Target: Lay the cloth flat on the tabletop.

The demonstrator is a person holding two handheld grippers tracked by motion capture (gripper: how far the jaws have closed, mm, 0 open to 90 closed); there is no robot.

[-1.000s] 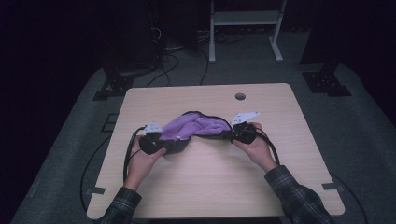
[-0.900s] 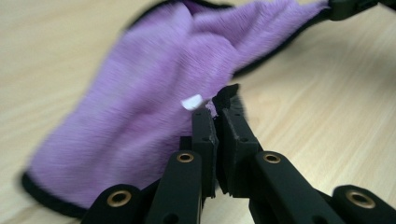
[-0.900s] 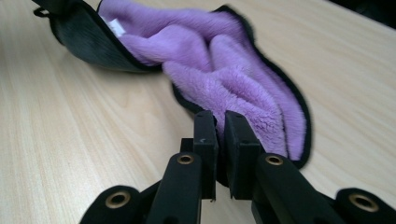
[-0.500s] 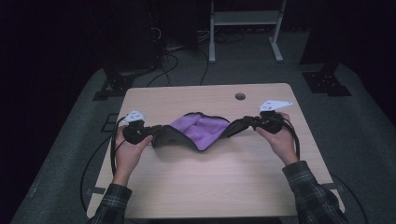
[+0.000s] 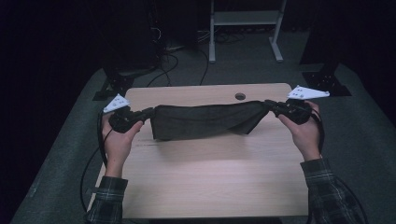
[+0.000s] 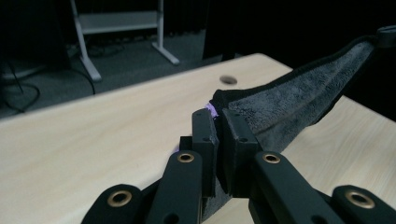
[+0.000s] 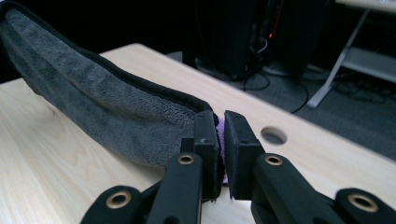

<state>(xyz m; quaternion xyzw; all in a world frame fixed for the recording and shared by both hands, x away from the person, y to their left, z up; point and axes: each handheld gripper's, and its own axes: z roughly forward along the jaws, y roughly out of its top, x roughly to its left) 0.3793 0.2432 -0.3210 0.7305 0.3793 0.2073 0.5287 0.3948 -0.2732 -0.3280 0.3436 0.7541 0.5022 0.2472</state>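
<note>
Stretching between the two tongs, a dark grey cloth (image 5: 203, 121) hangs taut above the middle of the bench (image 5: 205, 182), its lower edge sagging close to the wood; whether it touches cannot be told from the high view. The left tongs (image 5: 140, 115) pinch the cloth's left corner, and the right tongs (image 5: 275, 106) pinch its right corner, so the cloth runs as a long band from one side of the bench to the other.

In the left gripper view the left tongs (image 6: 218, 135) are nearly closed, with a corner of the cloth (image 6: 289, 102) clamped between the jaws and a sliver of purple showing at the pinch. From there the cloth rises away to the upper right, its plush grey face turned to the camera and a black hem along its top edge.

In the right gripper view the right tongs (image 7: 220, 140) are likewise narrow, gripping the other corner of the cloth (image 7: 107, 107), again with a bit of purple between the jaws. The cloth sweeps off to the upper left above the bench (image 7: 60, 177).

A round hole (image 5: 240, 96) sits in the bench near its far edge, just behind the cloth. The left hand (image 5: 116, 140) and right hand (image 5: 303, 130) hold the grippers near the bench's side edges, well apart, with plaid sleeves (image 5: 327, 186) at the wrists. A white frame (image 5: 243, 23) stands on the floor beyond the bench.
</note>
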